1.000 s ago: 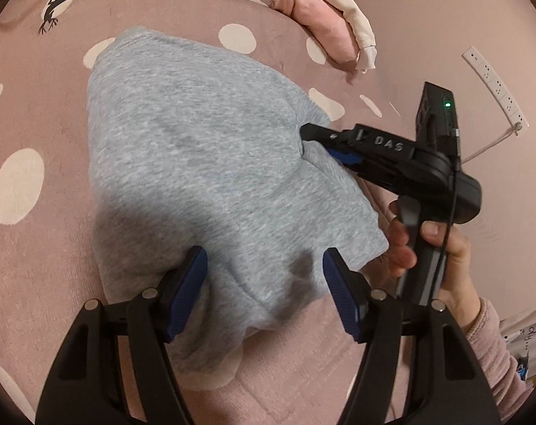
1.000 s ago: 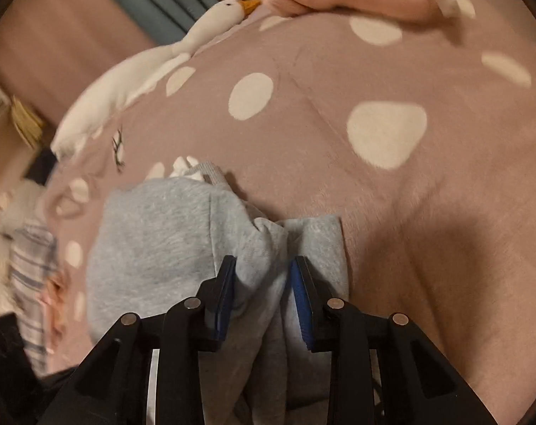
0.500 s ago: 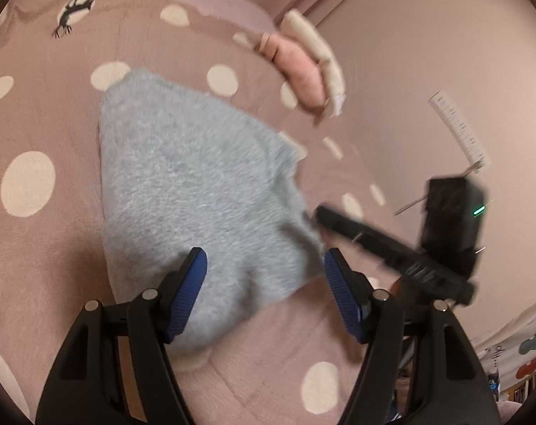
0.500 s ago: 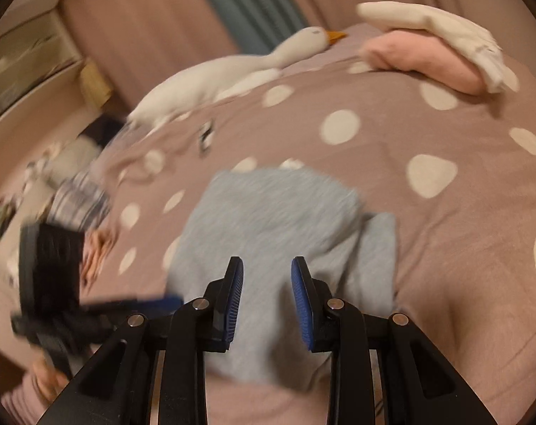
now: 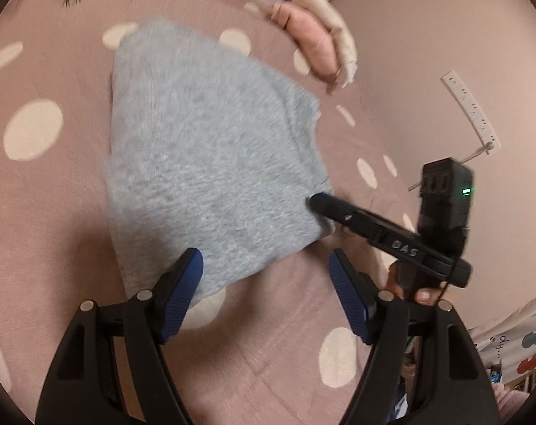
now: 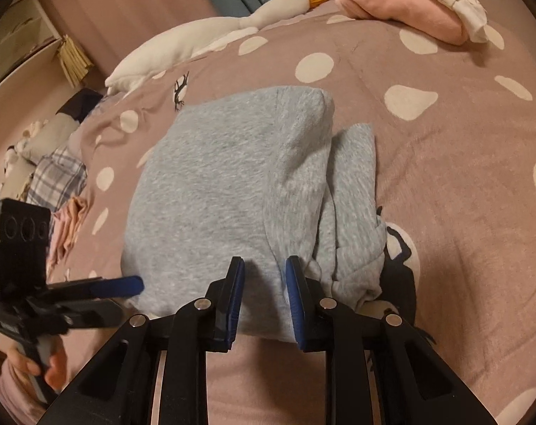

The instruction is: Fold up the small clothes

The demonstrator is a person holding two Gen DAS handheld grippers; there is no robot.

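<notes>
On the bed point(image 6: 445, 177) the grey garment point(image 6: 225, 191) lies folded into a rough bundle, right edge loose, left tool point(image 5: 264, 283) wide open and empty, right tool point(image 6: 264, 283) narrowing, gripping nothing; tidying appears left.

free: bare dotted blanket point(image 6: 445, 184) right of grey garment point(image 6: 225, 191) | blocked: pink-and-cream clothes pile point(image 6: 420, 3) far right, toy goose point(image 6: 204, 39) far left, plaid clothes point(image 6: 55, 173) left
</notes>
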